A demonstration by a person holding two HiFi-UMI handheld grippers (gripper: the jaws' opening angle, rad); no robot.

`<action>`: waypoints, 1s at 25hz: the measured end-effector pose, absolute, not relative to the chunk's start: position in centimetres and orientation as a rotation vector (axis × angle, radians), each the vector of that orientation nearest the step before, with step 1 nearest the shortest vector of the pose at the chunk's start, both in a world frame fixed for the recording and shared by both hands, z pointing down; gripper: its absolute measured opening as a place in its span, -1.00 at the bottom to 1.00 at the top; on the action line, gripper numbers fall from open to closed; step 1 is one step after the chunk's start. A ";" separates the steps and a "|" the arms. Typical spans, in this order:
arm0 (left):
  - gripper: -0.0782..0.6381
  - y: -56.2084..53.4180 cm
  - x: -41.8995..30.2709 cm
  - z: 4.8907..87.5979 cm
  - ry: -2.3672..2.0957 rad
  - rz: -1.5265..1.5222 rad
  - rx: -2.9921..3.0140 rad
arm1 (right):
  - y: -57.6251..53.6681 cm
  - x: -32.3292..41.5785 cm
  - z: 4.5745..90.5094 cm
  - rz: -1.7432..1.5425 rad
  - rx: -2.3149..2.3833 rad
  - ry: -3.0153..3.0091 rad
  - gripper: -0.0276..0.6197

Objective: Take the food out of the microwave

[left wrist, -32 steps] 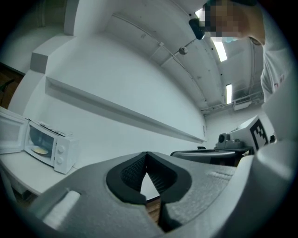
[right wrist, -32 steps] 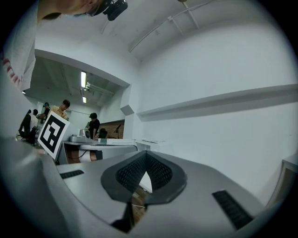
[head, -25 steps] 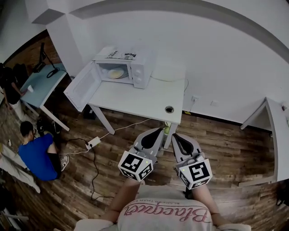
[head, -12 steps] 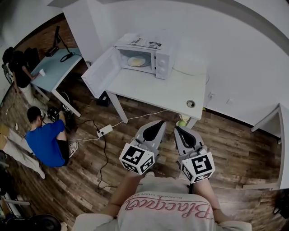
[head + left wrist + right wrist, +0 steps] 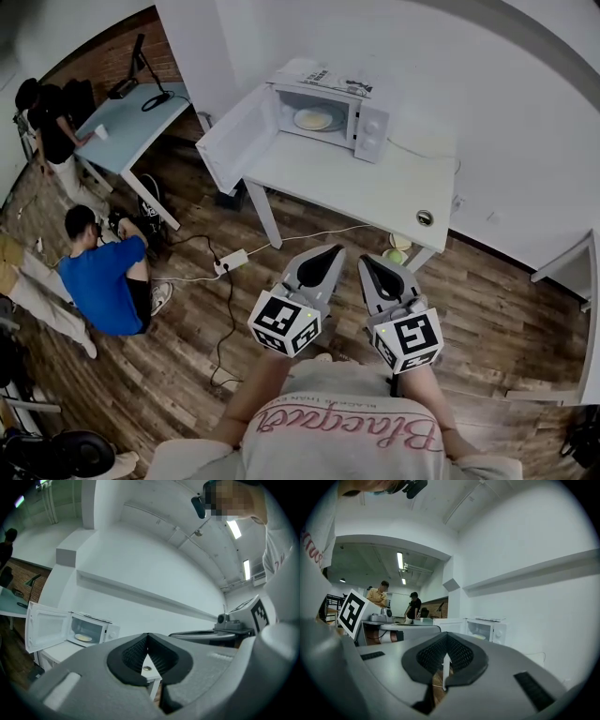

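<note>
A white microwave (image 5: 328,103) stands at the back of a white table (image 5: 375,192), its door (image 5: 230,141) swung wide to the left. Inside lies a plate of pale yellow food (image 5: 312,118). My left gripper (image 5: 332,251) and right gripper (image 5: 367,262) are held side by side over the wood floor, well short of the table, both shut and empty. The left gripper view has the microwave (image 5: 89,630) and the plate (image 5: 83,638) far off past the closed left gripper (image 5: 148,638). In the right gripper view the microwave (image 5: 486,627) sits beyond the closed right gripper (image 5: 446,638).
A blue-topped desk (image 5: 131,112) stands left of the table, with a person in black (image 5: 52,131) beside it. A person in blue (image 5: 98,291) crouches on the floor near a power strip (image 5: 230,261) and its cables. Another white table (image 5: 572,272) is at the right.
Both grippers have travelled together across the floor toward the table. The microwave and table now sit larger and further right in the head view. Both pairs of jaws stayed shut.
</note>
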State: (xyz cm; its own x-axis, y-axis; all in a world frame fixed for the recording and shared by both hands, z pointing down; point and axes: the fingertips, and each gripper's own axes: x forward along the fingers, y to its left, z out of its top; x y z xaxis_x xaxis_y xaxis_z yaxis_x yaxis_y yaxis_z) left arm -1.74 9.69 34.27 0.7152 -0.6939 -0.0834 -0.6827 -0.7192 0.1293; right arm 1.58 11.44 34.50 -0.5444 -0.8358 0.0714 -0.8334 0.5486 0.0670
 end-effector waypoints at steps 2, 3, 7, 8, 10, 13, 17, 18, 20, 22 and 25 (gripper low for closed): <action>-0.77 9.4 -2.6 34.2 -1.150 -0.197 2.819 | 11.1 0.7 34.7 -0.038 1.427 -2.677 -0.89; -0.77 9.2 -3.0 34.2 -1.158 -0.201 2.813 | 11.0 0.3 34.7 -0.039 1.416 -2.677 -0.89; -0.77 9.0 -4.7 34.3 -1.190 -0.213 2.790 | 10.8 -1.2 34.5 -0.046 1.371 -2.696 -0.89; -0.77 8.9 -5.1 34.4 -1.198 -0.213 2.785 | 10.8 -1.5 34.5 -0.046 1.363 -2.697 -0.89; -0.77 8.9 -5.6 34.6 -1.211 -0.213 2.772 | 10.7 -1.9 34.8 -0.036 1.355 -2.693 -0.89; -0.77 8.9 -6.2 35.1 -1.229 -0.209 2.750 | 10.6 -2.3 35.3 -0.013 1.330 -2.692 -0.89; -0.77 8.5 -7.2 35.5 -1.260 -0.210 2.717 | 10.4 -3.2 36.1 0.012 1.287 -2.687 -0.89; -0.77 8.4 -7.4 35.6 -1.265 -0.210 2.713 | 10.3 -3.4 36.3 0.016 1.280 -2.687 -0.89; -0.77 8.0 -7.7 36.0 -1.273 -0.209 2.704 | 9.9 -3.6 36.7 0.019 1.277 -2.691 -0.89; -0.77 7.4 -8.1 36.5 -1.282 -0.206 2.692 | 9.5 -3.8 36.8 0.012 1.275 -2.695 -0.89; -0.77 6.1 -8.3 36.7 -1.289 -0.209 2.679 | 8.4 -3.7 36.9 0.002 1.266 -2.695 -0.89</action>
State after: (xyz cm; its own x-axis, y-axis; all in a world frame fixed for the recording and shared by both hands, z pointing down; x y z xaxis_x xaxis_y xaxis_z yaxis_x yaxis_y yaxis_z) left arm -8.27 6.11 36.75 0.6185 -0.7838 -0.0557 -0.7612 -0.6153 0.2048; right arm -3.72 8.35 36.89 -0.6272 -0.7646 0.1484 -0.7648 0.6406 0.0680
